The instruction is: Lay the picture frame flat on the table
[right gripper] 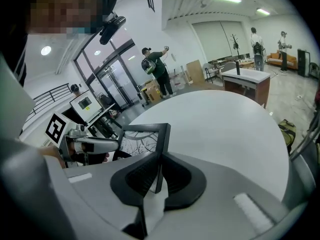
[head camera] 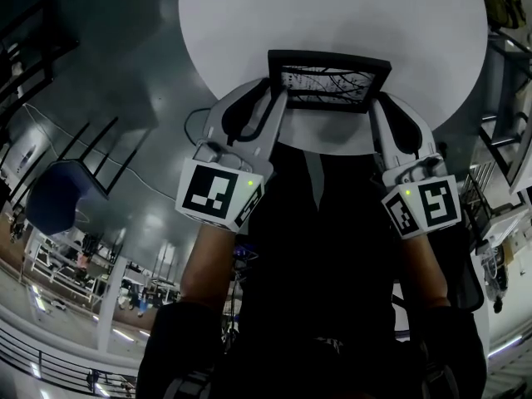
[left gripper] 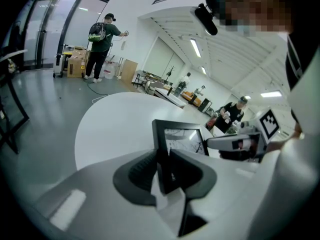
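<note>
A person stands at the near edge of a round white table (head camera: 241,32), a gripper in each hand. At the left, the left gripper (head camera: 278,100) reaches forward and slopes downward, its jaws closed on the left side bar of a black picture frame (head camera: 329,80). In the middle, the picture frame sits over the table's near edge. Its long axis runs left to right between the two grippers, and it leans rather than lying flat, with the branch-pattern picture showing. Its lower edge seems close to the table, though no view shows whether they touch. At the right, the right gripper (head camera: 379,103) mirrors the left one, at the same slope, its jaws clamped on the right side bar. Both hands are equally near the frame. The forearms run roughly parallel, angling slightly inward toward the frame.
</note>
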Tool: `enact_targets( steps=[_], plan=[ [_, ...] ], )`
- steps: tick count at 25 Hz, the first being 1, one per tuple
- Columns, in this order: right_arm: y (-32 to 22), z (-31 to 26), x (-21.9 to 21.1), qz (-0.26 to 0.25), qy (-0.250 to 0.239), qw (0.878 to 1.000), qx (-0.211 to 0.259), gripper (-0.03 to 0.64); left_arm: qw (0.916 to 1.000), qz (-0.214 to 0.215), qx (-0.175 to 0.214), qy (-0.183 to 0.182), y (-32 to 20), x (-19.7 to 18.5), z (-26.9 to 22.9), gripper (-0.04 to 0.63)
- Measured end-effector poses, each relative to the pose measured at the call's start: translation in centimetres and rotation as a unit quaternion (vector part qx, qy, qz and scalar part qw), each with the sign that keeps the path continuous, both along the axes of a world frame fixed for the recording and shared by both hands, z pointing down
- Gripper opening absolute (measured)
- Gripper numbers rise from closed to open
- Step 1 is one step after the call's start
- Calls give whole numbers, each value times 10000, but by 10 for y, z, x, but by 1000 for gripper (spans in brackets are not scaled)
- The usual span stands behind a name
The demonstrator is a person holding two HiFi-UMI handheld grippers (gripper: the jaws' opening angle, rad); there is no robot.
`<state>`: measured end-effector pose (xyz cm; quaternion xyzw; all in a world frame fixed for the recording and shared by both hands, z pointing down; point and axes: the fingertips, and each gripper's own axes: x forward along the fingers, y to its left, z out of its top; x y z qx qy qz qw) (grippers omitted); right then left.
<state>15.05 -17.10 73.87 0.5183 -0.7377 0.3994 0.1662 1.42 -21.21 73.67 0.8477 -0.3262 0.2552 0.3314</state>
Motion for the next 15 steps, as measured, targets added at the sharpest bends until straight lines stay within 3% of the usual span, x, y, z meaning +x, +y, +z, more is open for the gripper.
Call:
enact_targets(
  steps=[8, 15],
  plan=[
    [-4, 8, -9, -32, 93, 9999, 54, 24, 9999, 55, 85, -68, -2, -8, 8, 86],
    [-2, 11, -9, -130, 292, 9994, 90, 28, 9989, 283, 69, -361, 5, -7, 12, 92]
  ],
)
